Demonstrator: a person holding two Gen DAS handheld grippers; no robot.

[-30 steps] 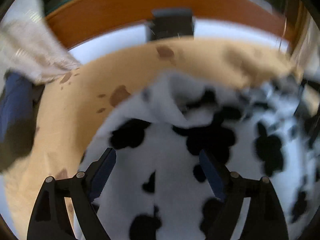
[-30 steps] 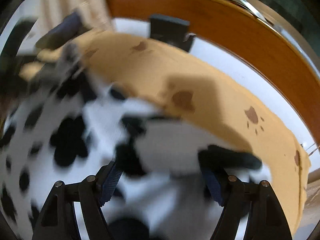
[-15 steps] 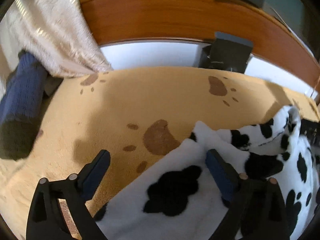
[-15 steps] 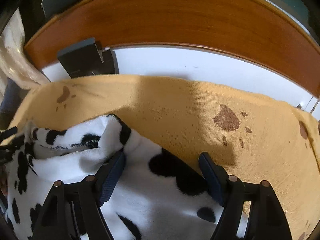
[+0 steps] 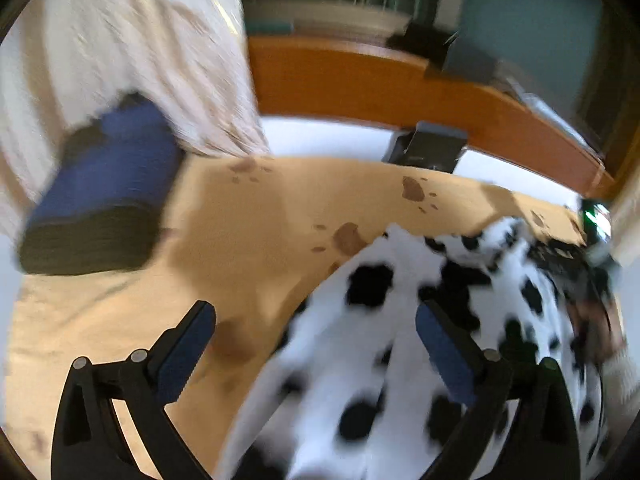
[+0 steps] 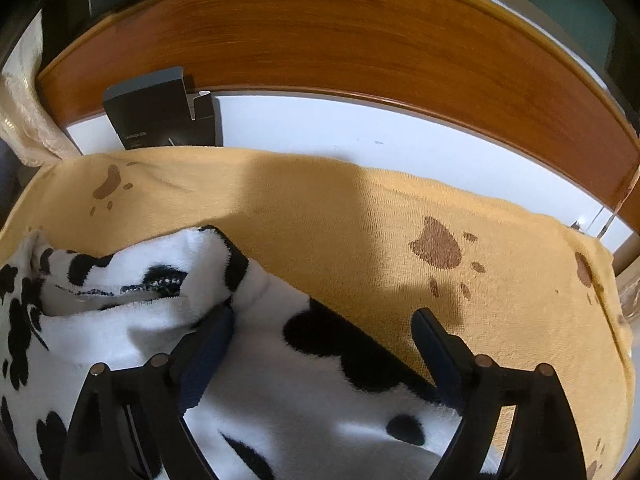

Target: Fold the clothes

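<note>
A white fleece garment with black spots (image 5: 400,340) lies on a yellow blanket with brown paw prints (image 5: 248,220). My left gripper (image 5: 312,316) hangs above the garment's left edge. Its jaws are opening wide and touch nothing. In the right wrist view the garment (image 6: 280,380) shows a folded collar with a zip at the left. My right gripper (image 6: 322,320) is low over its top edge on the blanket (image 6: 360,208). Those jaws are opening too, with fleece between them and the pads not pressing on it.
A folded dark blue item (image 5: 104,184) lies at the blanket's left under a hanging cream cloth (image 5: 120,40). A dark box (image 6: 160,112) stands on the white surface (image 6: 360,128) behind the blanket. A wooden rail (image 6: 320,40) closes the far side.
The left gripper has pulled up and back from the garment, so more of the room shows. The right gripper swung over the garment's upper edge, then held still while its jaws widened.
</note>
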